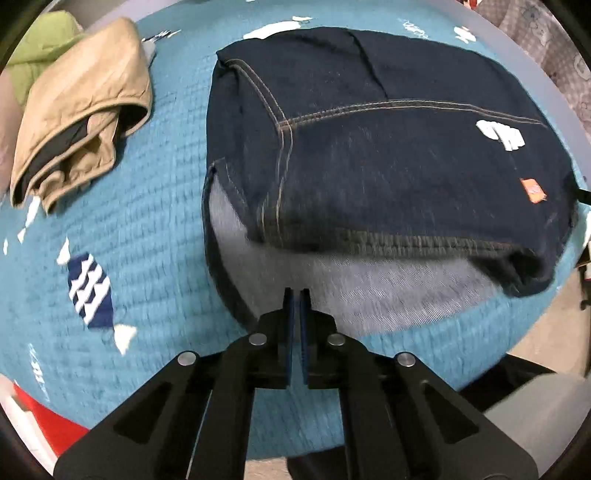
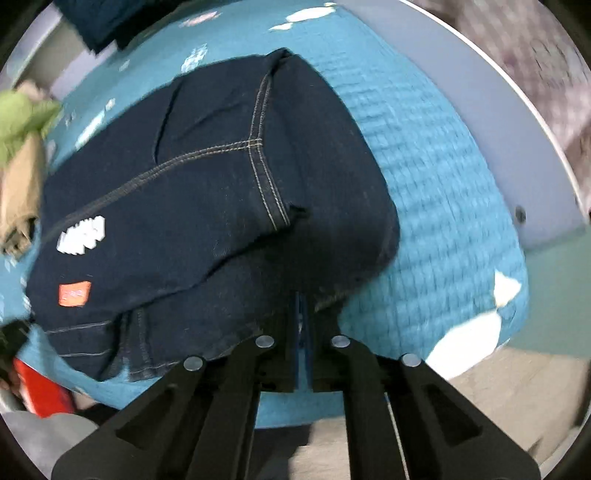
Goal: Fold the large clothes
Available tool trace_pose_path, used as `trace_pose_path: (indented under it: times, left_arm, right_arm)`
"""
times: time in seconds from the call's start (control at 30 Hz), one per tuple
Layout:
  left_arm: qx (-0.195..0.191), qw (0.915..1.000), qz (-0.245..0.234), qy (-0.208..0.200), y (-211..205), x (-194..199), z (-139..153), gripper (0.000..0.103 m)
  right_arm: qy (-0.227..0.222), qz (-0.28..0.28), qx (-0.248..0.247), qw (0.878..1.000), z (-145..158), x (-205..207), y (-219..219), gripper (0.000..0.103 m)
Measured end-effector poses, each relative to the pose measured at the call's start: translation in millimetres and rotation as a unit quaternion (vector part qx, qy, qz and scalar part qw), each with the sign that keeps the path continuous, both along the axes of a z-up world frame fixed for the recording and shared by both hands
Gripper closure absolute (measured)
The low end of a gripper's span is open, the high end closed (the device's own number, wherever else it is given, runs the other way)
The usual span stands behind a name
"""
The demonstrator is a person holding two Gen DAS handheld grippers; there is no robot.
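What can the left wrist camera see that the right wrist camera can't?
Only the left wrist view shows the navy-and-white fish print on the quilt and the pale inner side of the denim. Only the right wrist view shows a dark blue cloth at the top edge. Both show the folded dark blue denim garment, its orange tag, the tan folded jacket, and the teal quilted bedspread.
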State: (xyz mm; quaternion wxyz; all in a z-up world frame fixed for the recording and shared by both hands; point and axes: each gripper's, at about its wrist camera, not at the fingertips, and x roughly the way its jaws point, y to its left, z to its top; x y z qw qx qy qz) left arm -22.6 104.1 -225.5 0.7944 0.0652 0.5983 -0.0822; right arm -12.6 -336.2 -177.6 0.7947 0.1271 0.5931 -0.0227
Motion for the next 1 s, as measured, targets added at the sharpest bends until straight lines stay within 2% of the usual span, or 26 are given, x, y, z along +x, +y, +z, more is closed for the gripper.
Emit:
trace_pose_path:
  times: [0.07,0.1,0.13,0.2,0.3,0.37,0.5,0.57,0.6,0.63,0.7,0.73,0.77,0.8,0.93,1.0]
  left_arm:
    - [-0.006,0.9998,-0.003,-0.018,2.6,-6.1,13.5,0.099]
    - [-0.015,0.9995,-0.003,-0.028,4.6,-8.1,24.4,0.096]
    - [-0.022,0.9992,0.001,-0.034,6.1,-8.2,31.1,0.079]
    - [-0.038,0.9977,0.014,-0.055,10.2,-5.2,47.6,0.055]
    - [-0.060,0.9953,0.022,-0.073,7.4,15.6,62.8,0.054]
    - [-0.059,0.9944,0.039,-0.079,2.9,26.8,64.1,0.054]
    - [-0.056,0.9940,0.075,-0.056,-4.2,47.7,41.5,0.054]
    - [-0.069,0.9927,0.095,-0.029,-3.4,52.9,22.4,0.055]
    - [-0.077,0.9919,0.100,-0.013,-2.8,56.3,10.6,0.056]
    - [-0.079,0.9918,0.101,-0.004,-3.0,58.9,1.2,0.064]
    - [-0.081,0.9919,0.098,0.005,-2.0,64.5,-9.7,0.072]
    - [-0.084,0.9916,0.099,0.004,-0.3,66.5,-9.0,0.078]
    - [-0.085,0.9916,0.098,0.006,1.1,68.6,-7.0,0.082]
    - [-0.081,0.9922,0.094,0.008,2.1,69.0,-4.6,0.091]
    - [-0.064,0.9955,0.069,0.005,0.4,61.6,0.8,0.092]
    - [-0.065,0.9957,0.066,0.006,-0.5,61.1,-7.9,0.092]
  right_arm:
    - [-0.014,-0.009,0.002,1.000,11.9,-2.0,-1.0,0.095]
    - [-0.019,-0.010,0.000,1.000,15.1,-1.9,0.0,0.084]
    - [-0.030,-0.012,-0.008,0.999,20.6,0.6,3.0,0.064]
    - [-0.052,-0.009,-0.016,0.998,24.6,6.1,9.3,0.046]
    - [-0.055,-0.007,-0.009,0.998,17.6,26.1,17.6,0.046]
    - [-0.054,-0.015,0.003,0.998,6.9,37.0,23.6,0.046]
    - [-0.040,-0.032,-0.013,0.999,-13.5,56.0,27.2,0.043]
    - [-0.038,-0.052,-0.017,0.998,-21.7,57.8,28.4,0.043]
    - [-0.040,-0.059,-0.022,0.997,-23.5,57.6,28.3,0.047]
    - [-0.044,-0.068,-0.034,0.996,-25.6,56.6,28.1,0.055]
    - [-0.050,-0.077,-0.051,0.994,-29.8,54.5,28.0,0.068]
    - [-0.053,-0.084,-0.056,0.994,-29.6,51.1,26.0,0.075]
    - [-0.054,-0.089,-0.055,0.993,-27.9,48.4,23.6,0.078]
    - [-0.054,-0.096,-0.052,0.993,-25.2,44.4,21.8,0.082]
    - [-0.071,-0.111,-0.028,0.991,-12.2,33.8,10.9,0.088]
    - [-0.055,-0.108,-0.033,0.992,-26.6,36.2,8.1,0.088]
